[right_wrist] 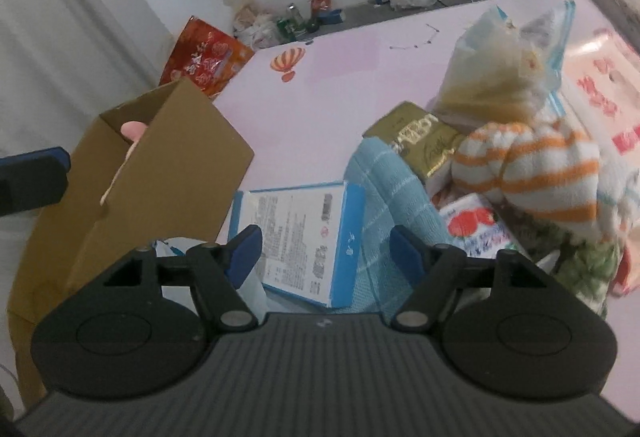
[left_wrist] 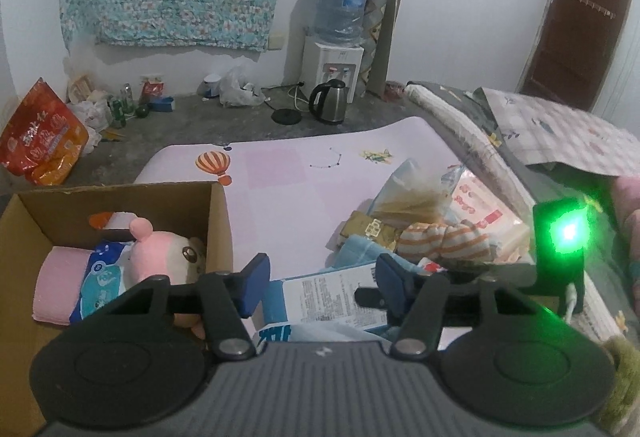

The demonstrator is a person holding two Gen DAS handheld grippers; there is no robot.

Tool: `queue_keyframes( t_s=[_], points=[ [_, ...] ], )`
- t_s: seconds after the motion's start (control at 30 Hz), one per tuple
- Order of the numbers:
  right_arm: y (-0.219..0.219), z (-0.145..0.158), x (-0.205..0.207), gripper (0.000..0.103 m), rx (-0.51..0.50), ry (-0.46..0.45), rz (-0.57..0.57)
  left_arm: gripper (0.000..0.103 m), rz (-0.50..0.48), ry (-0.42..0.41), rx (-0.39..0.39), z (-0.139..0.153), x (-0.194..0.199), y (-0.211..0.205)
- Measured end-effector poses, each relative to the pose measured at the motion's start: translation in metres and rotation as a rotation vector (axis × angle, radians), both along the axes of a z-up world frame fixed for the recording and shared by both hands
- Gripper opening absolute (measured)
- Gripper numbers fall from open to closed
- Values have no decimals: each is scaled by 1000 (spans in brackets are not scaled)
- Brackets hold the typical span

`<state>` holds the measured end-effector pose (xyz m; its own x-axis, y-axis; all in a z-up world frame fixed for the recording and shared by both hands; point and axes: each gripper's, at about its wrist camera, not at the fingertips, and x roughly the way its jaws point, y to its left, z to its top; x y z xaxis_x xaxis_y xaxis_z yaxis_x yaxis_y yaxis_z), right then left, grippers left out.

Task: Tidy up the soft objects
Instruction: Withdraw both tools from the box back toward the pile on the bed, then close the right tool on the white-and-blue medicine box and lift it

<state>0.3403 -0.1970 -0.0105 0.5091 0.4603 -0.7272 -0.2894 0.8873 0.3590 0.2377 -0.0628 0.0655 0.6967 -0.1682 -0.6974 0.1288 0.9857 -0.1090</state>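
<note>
A cardboard box at the left holds a pink plush toy, a blue wipes pack and a pink roll. My left gripper is open and empty, above a blue-edged white carton. My right gripper is open and empty over the same carton and a light blue towel. An orange-striped sock bundle lies right of it, with a gold pack and a clear bag behind. The box stands at its left.
The things lie on a pink mat on a bed. A folded quilt lies at the right. On the floor beyond stand a kettle, a water dispenser and an orange snack bag. A tissue pack lies under the socks.
</note>
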Motion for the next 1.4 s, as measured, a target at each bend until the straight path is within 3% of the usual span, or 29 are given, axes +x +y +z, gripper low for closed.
queue_keyframes(
  t_s=[0.17, 0.33, 0.43, 0.67, 0.8, 0.83, 0.97, 1.1, 1.23, 1.4],
  points=[
    [32, 29, 8, 75, -190, -106, 204, 56, 0, -12, -20, 5, -5, 8],
    [75, 12, 27, 83, -371, -131, 453, 57, 9, 6, -43, 7, -5, 18],
    [93, -7, 34, 83, -454, -93, 563, 60, 8, 22, -37, 5, -5, 19],
    [94, -23, 38, 92, -470, 57, 693, 69, -1, 21, -46, 5, -6, 21],
    [87, -35, 36, 89, -482, 94, 646, 71, -3, 36, -53, 2, -6, 19],
    [84, -33, 36, 83, -461, 94, 621, 71, -3, 40, -56, 2, -6, 19],
    [61, -16, 31, 79, -378, 61, 501, 71, -8, 63, -80, -3, -4, 15],
    [25, 1, 26, 78, -242, 41, 345, 71, -10, 100, -144, -9, 0, 13],
    [-13, 13, 11, 77, -91, 18, 202, 71, -8, 165, -257, -16, 8, 12],
    [-62, 8, -19, 77, 88, 20, 23, 72, -3, 283, -361, -34, 22, 0]
  ],
)
